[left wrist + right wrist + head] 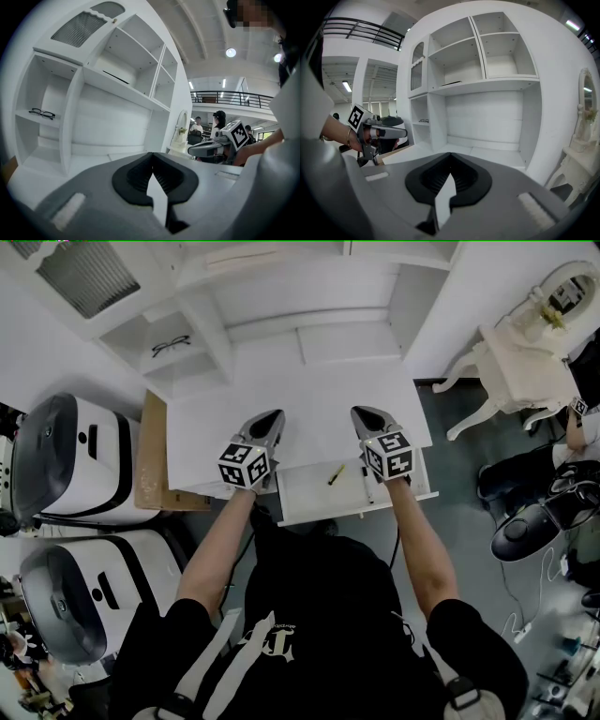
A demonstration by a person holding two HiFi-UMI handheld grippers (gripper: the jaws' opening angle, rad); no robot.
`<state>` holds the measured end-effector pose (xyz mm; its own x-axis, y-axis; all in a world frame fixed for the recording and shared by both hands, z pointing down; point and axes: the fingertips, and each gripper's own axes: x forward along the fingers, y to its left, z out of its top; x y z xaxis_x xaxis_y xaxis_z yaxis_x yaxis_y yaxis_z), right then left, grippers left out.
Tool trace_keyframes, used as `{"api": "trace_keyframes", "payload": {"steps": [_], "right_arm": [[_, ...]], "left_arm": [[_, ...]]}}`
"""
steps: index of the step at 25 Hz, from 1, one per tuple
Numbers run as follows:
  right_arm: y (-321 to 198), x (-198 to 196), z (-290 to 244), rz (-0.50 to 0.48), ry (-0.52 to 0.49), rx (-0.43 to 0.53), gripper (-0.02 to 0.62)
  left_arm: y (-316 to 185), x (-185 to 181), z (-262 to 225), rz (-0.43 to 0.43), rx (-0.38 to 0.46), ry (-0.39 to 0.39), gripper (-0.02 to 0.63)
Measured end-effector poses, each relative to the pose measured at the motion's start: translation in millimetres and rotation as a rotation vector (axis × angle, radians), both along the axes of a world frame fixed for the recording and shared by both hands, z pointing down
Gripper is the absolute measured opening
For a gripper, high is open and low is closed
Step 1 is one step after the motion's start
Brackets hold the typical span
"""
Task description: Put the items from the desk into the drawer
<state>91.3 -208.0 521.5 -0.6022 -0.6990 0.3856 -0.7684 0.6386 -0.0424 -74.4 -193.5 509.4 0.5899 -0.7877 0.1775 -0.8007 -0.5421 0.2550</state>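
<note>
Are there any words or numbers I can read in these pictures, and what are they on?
No text reads clearly anywhere.
Black shirt: white fancy print, too ornate and small to read.
Left tool and right tool: their cubes bear black-and-white square patterns, no letters or numbers.

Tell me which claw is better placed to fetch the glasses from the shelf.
Left, probably: the glasses lie on a shelf at the left, nearer the left claw; the right claw is farther. Both are shut, empty.
</note>
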Motion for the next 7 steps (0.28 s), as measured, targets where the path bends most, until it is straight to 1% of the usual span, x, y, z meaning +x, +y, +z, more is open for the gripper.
{"api": "trace_keyframes", "payload": {"steps": [7], "right_arm": [[-1.6,0.8,-0.3,0.005,0.001,0.000,0.003]], "left_arm": [[-1.7,2.9,-0.3,0.004,0.000,0.002,0.005]]}}
